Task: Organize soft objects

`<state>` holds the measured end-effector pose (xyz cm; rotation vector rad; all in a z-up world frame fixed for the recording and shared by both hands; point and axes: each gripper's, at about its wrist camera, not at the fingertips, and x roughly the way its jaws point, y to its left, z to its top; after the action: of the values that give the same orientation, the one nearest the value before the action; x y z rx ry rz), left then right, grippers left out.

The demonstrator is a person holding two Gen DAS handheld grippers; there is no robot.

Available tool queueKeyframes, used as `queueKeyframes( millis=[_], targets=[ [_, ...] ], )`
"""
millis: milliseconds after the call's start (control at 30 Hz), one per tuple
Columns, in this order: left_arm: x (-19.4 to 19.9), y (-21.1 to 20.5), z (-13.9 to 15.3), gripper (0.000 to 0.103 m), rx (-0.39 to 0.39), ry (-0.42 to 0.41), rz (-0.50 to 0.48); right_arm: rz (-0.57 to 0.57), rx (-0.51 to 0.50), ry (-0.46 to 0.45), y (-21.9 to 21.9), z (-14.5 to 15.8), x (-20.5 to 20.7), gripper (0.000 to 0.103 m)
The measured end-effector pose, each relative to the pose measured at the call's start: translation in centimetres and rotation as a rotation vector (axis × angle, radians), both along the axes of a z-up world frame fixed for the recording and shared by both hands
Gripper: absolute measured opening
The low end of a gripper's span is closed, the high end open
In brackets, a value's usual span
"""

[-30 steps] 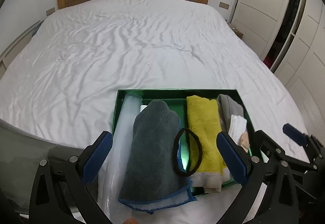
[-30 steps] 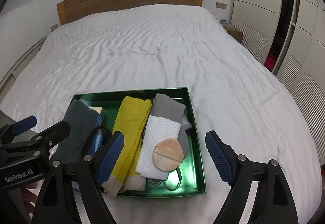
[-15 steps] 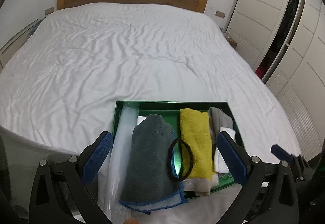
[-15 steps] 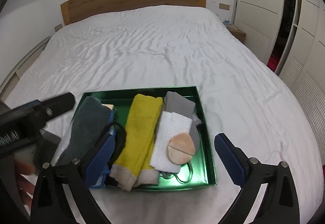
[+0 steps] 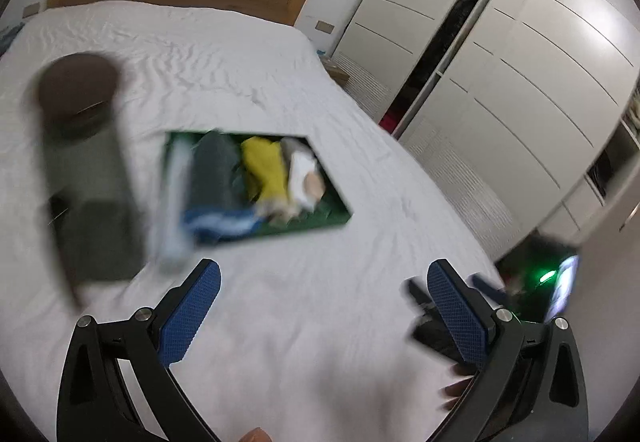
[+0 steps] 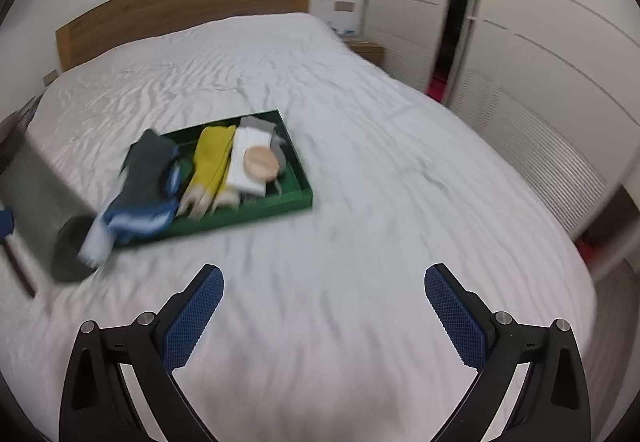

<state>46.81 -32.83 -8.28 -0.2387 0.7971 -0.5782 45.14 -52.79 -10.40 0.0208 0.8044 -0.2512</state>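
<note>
Both grippers' fingers (image 5: pixel 456 312) wide apart, empty.

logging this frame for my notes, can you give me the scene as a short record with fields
surface: white-sheeted bed with wooden headboard
container: shallow green tray lying on the bed
contents: dark grey cloth with blue edge, yellow towel, white waffle cloth, round tan pad on the white cloth
overhang: grey cloth spills over the tray's near edge
left gripper: open, empty, above the sheet
right gripper: open, empty, above the sheet
image quality: motion blur, small details unclear
</note>
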Motion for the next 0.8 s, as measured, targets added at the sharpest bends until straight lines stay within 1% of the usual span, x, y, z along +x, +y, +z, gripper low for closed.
queueKeyframes(
  millis=[67, 100, 167, 200, 267, 300, 367, 433, 500, 567, 633, 667, 733, 800],
  targets=[
    [-3.5, 3.8, 0.2, 0.101, 0.024, -0.016, -0.019, -0.014, -0.001, -0.016, 2.9, 1.9, -4.3, 0.102],
    [-4.8, 5.2, 0.4, 0.101, 0.047, -0.035, -0.023, -0.02, -0.01, -0.027, 4.9, 3.0, -6.8, 0.103],
    [-7.6, 8.5, 0.9, 0.101, 0.102, -0.088, -0.033, -0.012, -0.005, -0.037, 8.0, 4.3, -9.9, 0.103],
    [-8.4, 9.6, 1.1, 0.101, 0.123, -0.094, -0.039, 0.003, -0.004, -0.041, 9.9, 4.8, -11.2, 0.103],
    [-10.1, 12.2, 1.0, 0.102, 0.132, -0.103, -0.048, 0.038, -0.009, -0.056, 12.7, 5.2, -13.0, 0.103],
    [-10.7, 13.3, 0.8, 0.102, 0.144, -0.116, -0.033, 0.059, -0.007, -0.063, 14.2, 5.1, -13.6, 0.103],
    [-11.7, 15.0, -0.2, 0.101, 0.181, -0.144, 0.003, 0.111, -0.001, -0.065, 16.9, 4.1, -14.2, 0.103],
    [-11.9, 16.1, -1.7, 0.101, 0.187, -0.139, 0.027, 0.162, 0.004, -0.076, 18.4, 2.8, -14.2, 0.103],
    [-11.9, 17.3, -4.2, 0.101, 0.178, -0.117, 0.074, 0.213, 0.002, -0.095, 19.8, 0.9, -13.9, 0.103],
    [-11.4, 17.9, -6.7, 0.101, 0.173, -0.091, 0.135, 0.24, -0.001, -0.107, 20.3, -0.6, -13.5, 0.103],
    [-11.2, 18.2, -8.2, 0.101, 0.169, -0.092, 0.179, 0.274, -0.015, -0.132, 20.5, -1.8, -13.6, 0.103],
    [-11.1, 18.5, -9.0, 0.101, 0.175, -0.099, 0.21, 0.289, -0.024, -0.147, 20.8, -2.2, -13.7, 0.103],
    [-11.7, 19.2, -9.7, 0.101, 0.189, -0.125, 0.244, 0.332, -0.027, -0.172, 21.1, -2.9, -13.7, 0.103],
    [-11.6, 19.3, -10.5, 0.102, 0.209, -0.149, 0.276, 0.352, -0.049, -0.185, 21.3, -4.1, -13.6, 0.103]
  ],
)
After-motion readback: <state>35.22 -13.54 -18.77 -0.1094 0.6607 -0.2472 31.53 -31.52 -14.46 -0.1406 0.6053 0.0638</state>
